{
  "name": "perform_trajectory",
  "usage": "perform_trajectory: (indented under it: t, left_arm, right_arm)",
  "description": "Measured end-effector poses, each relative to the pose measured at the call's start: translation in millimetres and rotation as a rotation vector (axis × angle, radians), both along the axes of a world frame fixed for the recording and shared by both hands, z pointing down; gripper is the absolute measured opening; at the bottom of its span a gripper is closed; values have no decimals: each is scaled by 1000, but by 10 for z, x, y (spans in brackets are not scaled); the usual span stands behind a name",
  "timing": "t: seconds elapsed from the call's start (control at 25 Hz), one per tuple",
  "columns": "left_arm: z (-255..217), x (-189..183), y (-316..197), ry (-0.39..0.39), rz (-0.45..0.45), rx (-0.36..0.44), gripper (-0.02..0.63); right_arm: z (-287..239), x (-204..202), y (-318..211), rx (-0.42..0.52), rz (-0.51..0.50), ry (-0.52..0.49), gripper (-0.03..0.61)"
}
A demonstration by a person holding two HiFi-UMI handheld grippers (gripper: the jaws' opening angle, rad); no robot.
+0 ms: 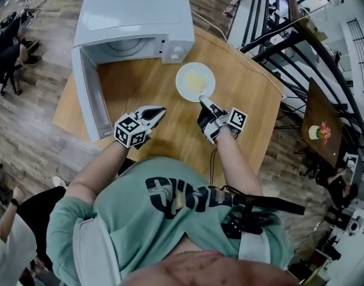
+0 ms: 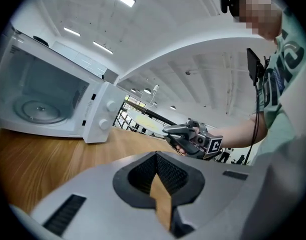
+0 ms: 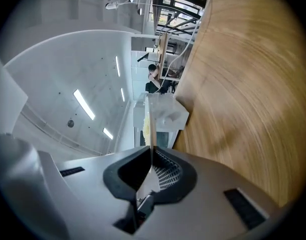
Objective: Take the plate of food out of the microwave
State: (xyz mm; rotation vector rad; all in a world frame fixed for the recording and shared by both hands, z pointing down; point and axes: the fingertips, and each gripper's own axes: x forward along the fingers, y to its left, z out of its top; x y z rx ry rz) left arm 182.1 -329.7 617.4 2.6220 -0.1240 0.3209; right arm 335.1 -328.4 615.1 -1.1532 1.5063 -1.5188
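Note:
The white plate (image 1: 195, 81) with pale yellow food rests on the wooden table (image 1: 247, 94), in front of the microwave's knob panel. My right gripper (image 1: 204, 102) is shut on the plate's near rim. In the right gripper view the plate (image 3: 149, 119) shows edge-on as a thin line between the closed jaws of the right gripper (image 3: 150, 169). The white microwave (image 1: 131, 16) stands at the table's far side with its door (image 1: 86, 94) swung open to the left and its cavity (image 2: 40, 106) empty. My left gripper (image 1: 159, 110) hovers near the door, shut and holding nothing.
The open microwave door juts along the table's left side toward me. A power cord (image 1: 211, 25) runs off the table's back right. Black metal railings (image 1: 301, 34) stand to the right of the table. Other people sit at the room's left edge.

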Motion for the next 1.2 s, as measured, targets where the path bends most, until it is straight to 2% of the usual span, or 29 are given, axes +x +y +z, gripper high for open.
perform_trajectory:
  t: [0.24, 0.72, 0.96, 1.2]
  left_arm:
    - [-97, 260, 108, 6, 50, 4, 2]
    - [-263, 982, 402, 4, 160, 26, 2]
    - [-216, 1319, 591, -20, 186, 23, 2]
    - [-117, 1658, 856, -41, 211, 14, 2]
  right_arm:
    - [-35, 306, 223, 8, 63, 0, 20]
    - [66, 1235, 812, -7, 224, 19, 20]
    - [140, 1730, 1088, -27, 284, 4, 20]
    - [334, 2249, 1340, -65, 302, 36, 20]
